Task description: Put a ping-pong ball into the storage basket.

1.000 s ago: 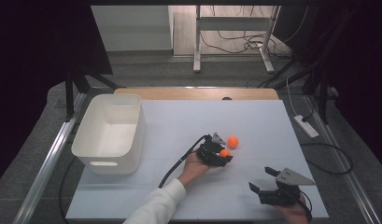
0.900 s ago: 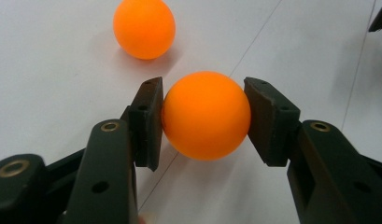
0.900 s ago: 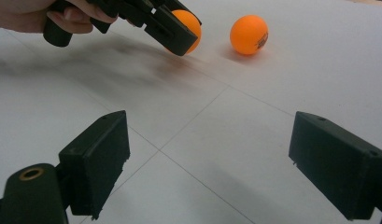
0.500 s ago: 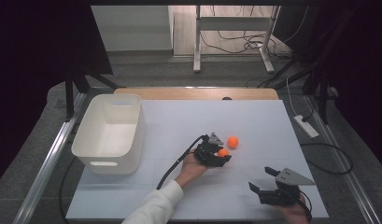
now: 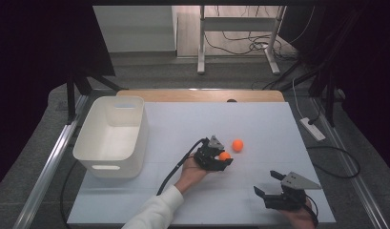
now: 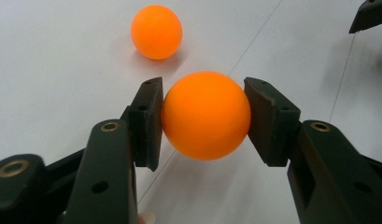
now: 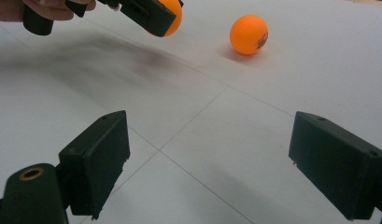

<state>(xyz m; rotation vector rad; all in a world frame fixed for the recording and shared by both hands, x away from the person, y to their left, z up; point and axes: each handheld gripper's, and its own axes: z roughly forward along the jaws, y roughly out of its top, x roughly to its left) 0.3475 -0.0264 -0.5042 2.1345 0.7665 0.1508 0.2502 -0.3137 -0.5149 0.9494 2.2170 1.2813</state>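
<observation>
Both pads of my left gripper point(image 6: 205, 116) press on an orange ball point(image 6: 206, 115), which hangs a little above the white table; from above that gripper point(image 5: 222, 159) sits mid-table with the held ball point(image 5: 224, 156) at its tip. A second orange ball point(image 5: 237, 145) lies on the table just beyond it, also seen in the left gripper view point(image 6: 156, 31) and the right gripper view point(image 7: 248, 34). My right gripper point(image 5: 270, 184) rests near the front right, its jaws wide open with nothing between them point(image 7: 207, 163). In the right gripper view the held ball point(image 7: 172, 16) peeks out at the top.
A white tub point(image 5: 111, 136) stands at the table's left side. A wooden strip point(image 5: 197, 95) runs along the far edge. The left gripper's black cable point(image 5: 176, 167) trails toward the front. Metal rails point(image 5: 49, 167) flank the table.
The left gripper has shifted slightly toward the front with the ball held in it. The loose ball and the right gripper have stayed put.
</observation>
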